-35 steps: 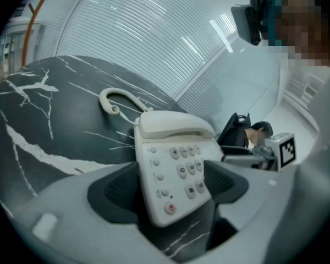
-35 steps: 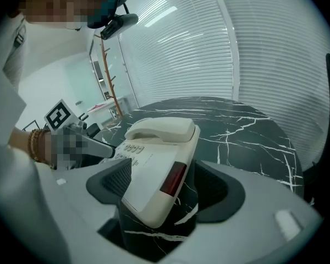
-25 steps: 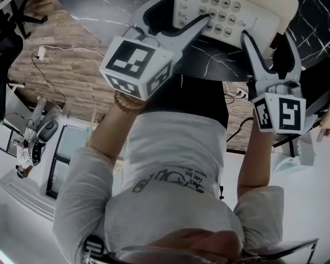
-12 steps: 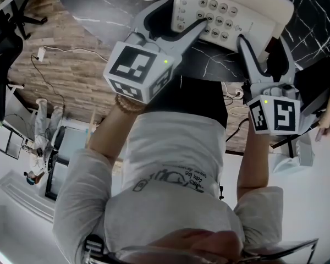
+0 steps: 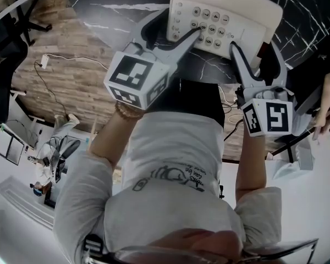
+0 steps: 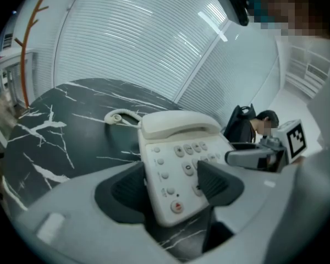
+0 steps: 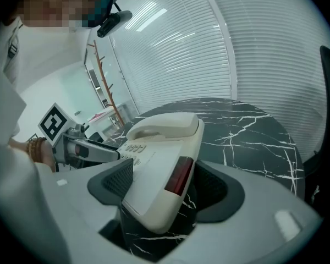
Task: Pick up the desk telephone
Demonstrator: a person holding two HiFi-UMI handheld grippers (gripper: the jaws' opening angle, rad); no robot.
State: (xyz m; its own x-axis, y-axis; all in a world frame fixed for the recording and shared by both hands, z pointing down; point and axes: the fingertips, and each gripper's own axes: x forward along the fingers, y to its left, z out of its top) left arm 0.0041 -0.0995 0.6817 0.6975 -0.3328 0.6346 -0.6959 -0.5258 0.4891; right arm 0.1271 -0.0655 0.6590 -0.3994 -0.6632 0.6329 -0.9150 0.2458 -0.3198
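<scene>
Phone point(image 5: 225, 15) has risen, seemingly clear of the tabletop point(image 5: 115, 15) edge, left gripper point(image 5: 173, 26) and right gripper point(image 5: 254, 45) each clamping a side; pickup nearly done.

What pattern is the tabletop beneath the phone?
The table is black with white marble veining; the right gripper view shows it best.

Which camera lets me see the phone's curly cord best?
The left gripper view: the curly cord lies coiled on the dark table behind the telephone. The head view and the right gripper view show the telephone but none of its cord.
</scene>
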